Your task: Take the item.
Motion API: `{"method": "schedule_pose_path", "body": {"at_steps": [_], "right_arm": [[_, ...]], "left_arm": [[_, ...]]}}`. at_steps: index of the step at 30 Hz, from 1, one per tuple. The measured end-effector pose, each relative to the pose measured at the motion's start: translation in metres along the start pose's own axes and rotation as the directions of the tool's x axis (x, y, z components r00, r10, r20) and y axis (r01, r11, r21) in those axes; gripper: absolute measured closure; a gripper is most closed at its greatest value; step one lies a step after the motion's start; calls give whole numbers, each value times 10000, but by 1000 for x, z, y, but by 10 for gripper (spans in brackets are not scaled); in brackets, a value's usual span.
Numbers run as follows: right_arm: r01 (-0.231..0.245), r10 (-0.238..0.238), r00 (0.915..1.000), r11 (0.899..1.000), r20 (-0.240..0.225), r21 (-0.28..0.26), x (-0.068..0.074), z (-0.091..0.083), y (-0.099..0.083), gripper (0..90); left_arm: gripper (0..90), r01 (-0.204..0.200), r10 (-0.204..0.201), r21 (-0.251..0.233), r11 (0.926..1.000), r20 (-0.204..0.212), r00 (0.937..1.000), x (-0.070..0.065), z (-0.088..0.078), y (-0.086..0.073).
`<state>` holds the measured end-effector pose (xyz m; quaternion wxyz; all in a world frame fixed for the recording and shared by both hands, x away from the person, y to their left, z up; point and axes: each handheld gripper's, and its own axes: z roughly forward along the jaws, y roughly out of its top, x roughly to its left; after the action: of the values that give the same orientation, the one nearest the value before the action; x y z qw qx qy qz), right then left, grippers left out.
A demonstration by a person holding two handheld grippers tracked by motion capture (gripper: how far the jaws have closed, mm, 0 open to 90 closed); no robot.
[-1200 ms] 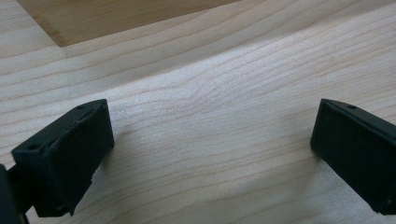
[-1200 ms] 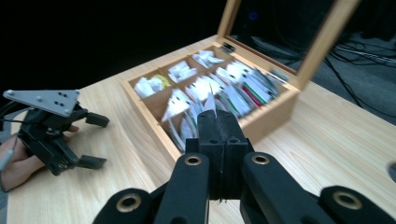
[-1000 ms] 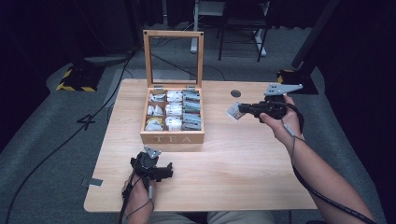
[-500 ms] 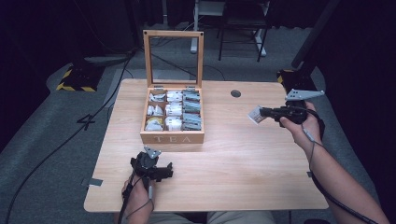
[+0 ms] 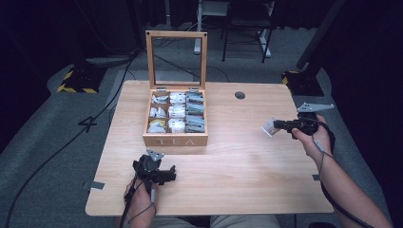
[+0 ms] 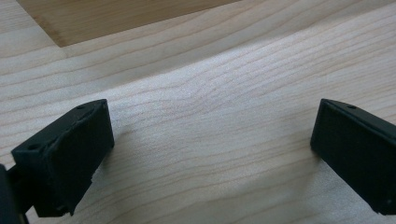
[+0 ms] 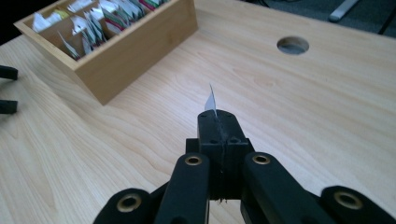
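1 wooden tea box [image 5: 175, 139], lid standing open, is sitting on 1 pale wood table [image 5: 228, 180] above grey carpet. 2 grippers — the right gripper [image 5: 275, 125] is pinching 1 tea sachet [image 5: 269, 128] beside the box; the left gripper [image 6: 212, 154] is resting spread apart, holding nothing.

Black grippers [image 5: 277, 125] with brass-ringed links, grey plates, seemingly dark cables

Table [image 5: 247, 156] brightly lit from above, surroundings dark; soft shadows, slight blur in high view.
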<state>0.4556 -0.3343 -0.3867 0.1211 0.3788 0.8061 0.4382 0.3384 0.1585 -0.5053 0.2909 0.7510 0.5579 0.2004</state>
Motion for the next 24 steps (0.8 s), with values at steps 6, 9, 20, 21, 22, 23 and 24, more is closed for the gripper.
{"method": "schedule_pose_path", "body": {"at_steps": [6, 9, 20, 21, 22, 23, 24], "right_arm": [[-356, 354, 9993, 9989, 74, 304, -9, 11, -19, 900], [-515, 511, 9986, 9975, 96, 490, -12, 16, -26, 900], [-876, 881, 9961, 9906, 2, 1048, -14, 30, -44, 900], [-901, 909, 9959, 9901, -22, 1077, -14, 31, -45, 900], [-897, 906, 9959, 9889, -18, 1181, -13, 34, -48, 900], [-847, 851, 9964, 9883, 24, 1272, -13, 35, -49, 900], [-808, 808, 9967, 9878, 54, 1333, -12, 36, -50, 900]], "left_arm": [[0, 1, -1, -1, 10000, -1, 10000, 0, 0, 0], [0, -2, 2, 2, 10000, 0, 10000, 0, 0, 0], [0, -2, 2, 2, 10000, 2, 10000, 0, 0, 0], [0, -2, 2, 3, 10000, 1, 10000, 0, 0, 0], [0, -3, 3, 4, 10000, 0, 10000, 0, 0, 0], [0, -2, 2, 3, 10000, 0, 10000, 0, 0, 0], [0, -2, 2, 3, 10000, 0, 10000, 0, 0, 0]]}}
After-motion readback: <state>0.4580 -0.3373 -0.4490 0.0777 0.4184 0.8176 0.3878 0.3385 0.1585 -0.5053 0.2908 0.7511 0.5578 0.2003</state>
